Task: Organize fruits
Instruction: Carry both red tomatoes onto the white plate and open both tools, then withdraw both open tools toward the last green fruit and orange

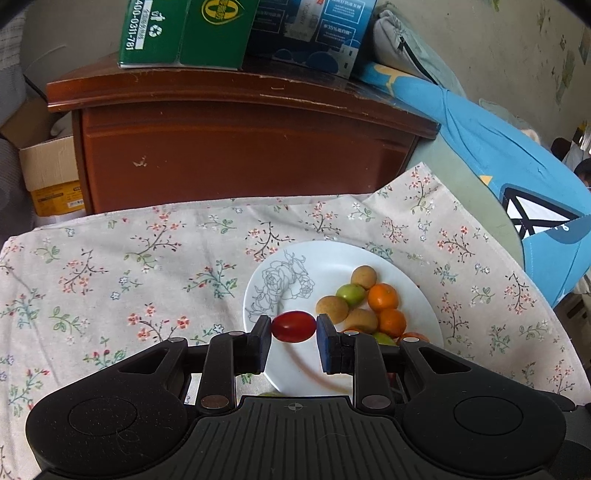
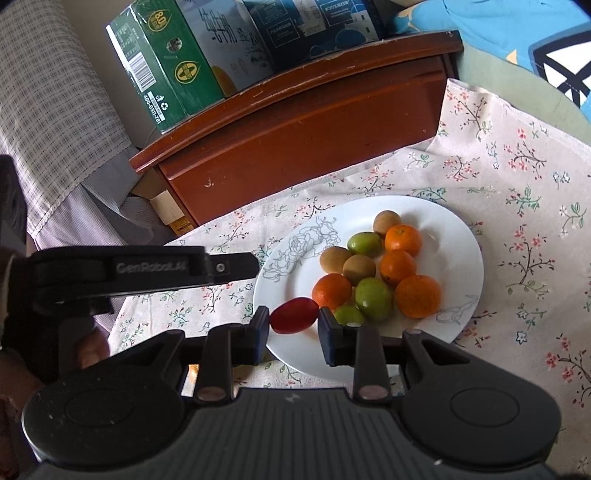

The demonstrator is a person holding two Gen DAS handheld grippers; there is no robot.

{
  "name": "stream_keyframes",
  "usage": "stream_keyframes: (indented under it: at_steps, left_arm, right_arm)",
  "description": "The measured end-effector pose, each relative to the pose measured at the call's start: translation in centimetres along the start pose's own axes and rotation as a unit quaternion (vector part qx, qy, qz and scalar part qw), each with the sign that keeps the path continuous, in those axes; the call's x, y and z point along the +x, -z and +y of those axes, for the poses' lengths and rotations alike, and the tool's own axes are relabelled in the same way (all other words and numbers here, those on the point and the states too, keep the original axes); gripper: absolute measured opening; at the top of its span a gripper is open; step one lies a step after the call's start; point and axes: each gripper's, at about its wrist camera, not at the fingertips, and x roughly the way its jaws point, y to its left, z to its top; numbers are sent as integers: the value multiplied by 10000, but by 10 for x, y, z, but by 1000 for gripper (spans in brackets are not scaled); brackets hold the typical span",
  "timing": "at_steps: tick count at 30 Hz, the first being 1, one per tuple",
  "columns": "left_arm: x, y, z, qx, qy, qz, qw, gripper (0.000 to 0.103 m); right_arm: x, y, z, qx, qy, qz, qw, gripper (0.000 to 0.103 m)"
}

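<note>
Left gripper (image 1: 294, 328) pinches a red oval grape (image 1: 293, 326) above the white rose-printed plate (image 1: 332, 254) – right gripper (image 2: 294, 321) clamps another red grape (image 2: 294, 315) over its near rim. Piled oranges (image 2: 417, 296), green fruits (image 2: 373, 297) and tan longans (image 2: 359, 269) crowd the plate's right half; brown wooden cabinet (image 1: 240, 155) behind.

cabinet: red-brown wood (image 1: 236, 147), behind worktop
cabinet top: green carton (image 1: 184, 33), blue carton (image 1: 314, 33)
worktop: floral cloth (image 1: 110, 266)
wall: pale, patterned (image 1: 498, 48)

I'm in a lived-in home room: floral tablecloth (image 1: 147, 258), scuffed wooden cabinet (image 1: 240, 147) stacked with milk cartons (image 2: 173, 70), bedding beside
</note>
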Motion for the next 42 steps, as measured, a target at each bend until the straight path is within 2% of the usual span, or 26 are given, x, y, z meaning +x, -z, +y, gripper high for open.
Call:
stream_keyframes:
  at_steps: [8,9,11,17,21,23,31,42]
  left_arm:
    - [8,-4,-4,1,57,58,10000,28]
    - [7,-6,-5,-20,41,43,10000,33]
    - [1,-8,-7,-59,19,-64,10000,50]
    - [-22,-20,-6,21,-176,-137,9997,70]
    - [-41,-23,-2,255,-323,-111,9991,70]
    - [-51,-20,2,239,-442,-135,9986,75]
    - [-75,-6,14,225,-936,-212,9951,75]
    - [-79,3,34,-201,-967,-157,9950,75]
  right_arm:
    - [4,1,-1,-2,87,-38,10000,32]
    - [4,1,-2,12,101,-55,9999,32]
    - [3,0,-2,29,116,-76,9999,32]
    - [-2,-3,1,-49,84,-178,9998,32]
    - [-6,-4,6,-139,-24,-192,9997,32]
    - [-4,-2,9,-170,-91,-131,9997,32]
    - [0,8,22,-408,-324,82,9986,32]
    - [11,21,35,-909,-358,201,9950,32]
